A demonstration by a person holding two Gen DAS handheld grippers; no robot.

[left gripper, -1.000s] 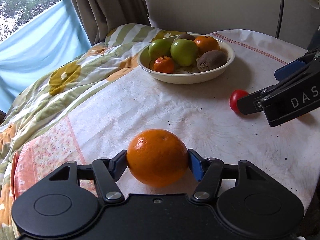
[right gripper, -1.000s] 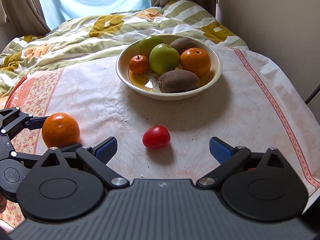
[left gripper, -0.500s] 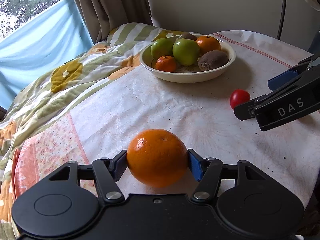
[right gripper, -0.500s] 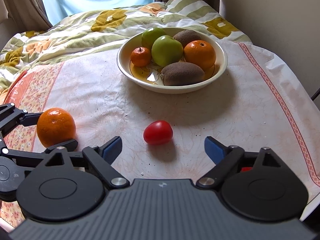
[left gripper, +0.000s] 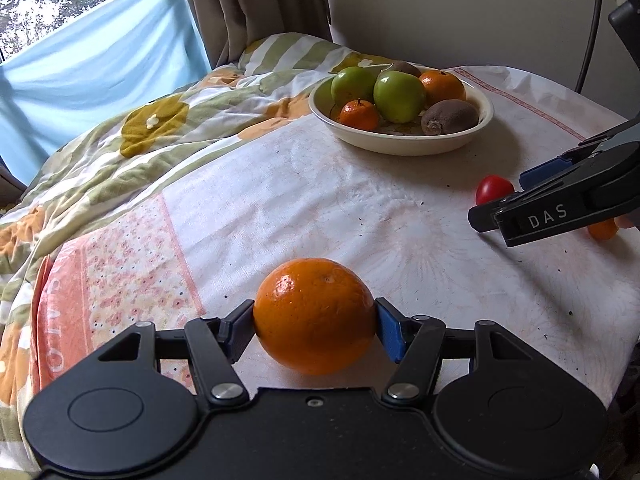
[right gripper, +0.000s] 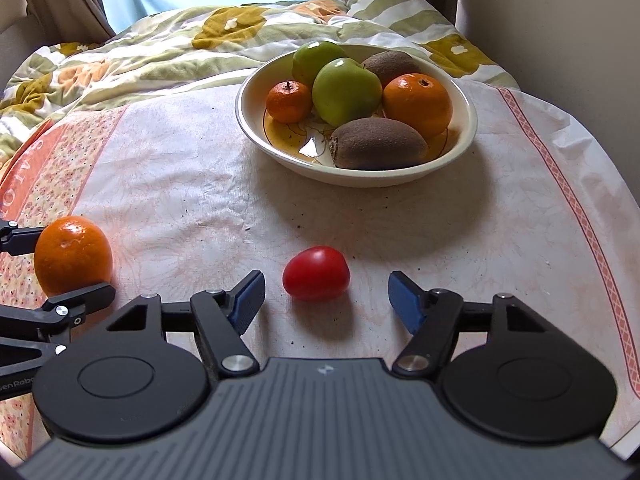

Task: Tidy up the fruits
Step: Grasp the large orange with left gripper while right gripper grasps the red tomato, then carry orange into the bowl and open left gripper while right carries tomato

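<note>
meanwhile tomato [right gripper: 315,273] sits between closing right hand-held gripper [right gripper: 326,299] pads.

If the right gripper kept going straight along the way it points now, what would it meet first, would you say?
Most likely the red tomato, lying on the cloth between and just ahead of the right gripper's closing jaws, which do not touch it yet. The bowl lies well beyond.
</note>
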